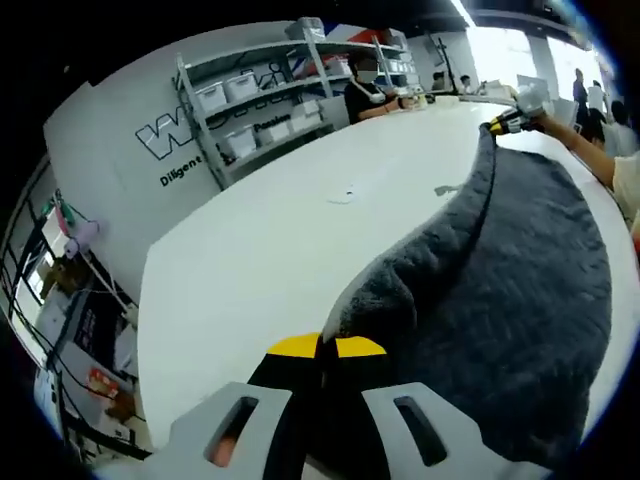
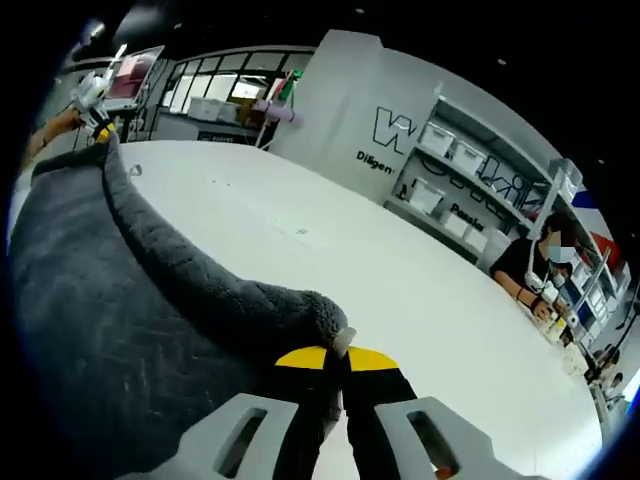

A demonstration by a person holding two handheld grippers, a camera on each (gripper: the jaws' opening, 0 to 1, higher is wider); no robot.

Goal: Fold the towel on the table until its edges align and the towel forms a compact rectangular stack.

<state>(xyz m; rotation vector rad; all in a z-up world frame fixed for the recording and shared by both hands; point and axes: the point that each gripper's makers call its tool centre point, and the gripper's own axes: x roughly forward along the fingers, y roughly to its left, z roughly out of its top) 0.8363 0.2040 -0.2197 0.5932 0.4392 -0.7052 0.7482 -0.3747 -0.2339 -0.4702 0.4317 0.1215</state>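
A dark grey towel (image 1: 500, 300) is stretching across the right of the left gripper view and hanging above the white desk (image 1: 280, 250). Both the left gripper (image 1: 327, 347) and right gripper (image 2: 335, 357) are pinching its corners, fingers clenched on the fabric.

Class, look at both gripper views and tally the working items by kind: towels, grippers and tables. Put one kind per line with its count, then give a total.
Towels: 1, the dark grey towel
Grippers: 2, the left gripper and the right gripper, each shut on a towel corner
Tables: 1, the white table
Total: 4
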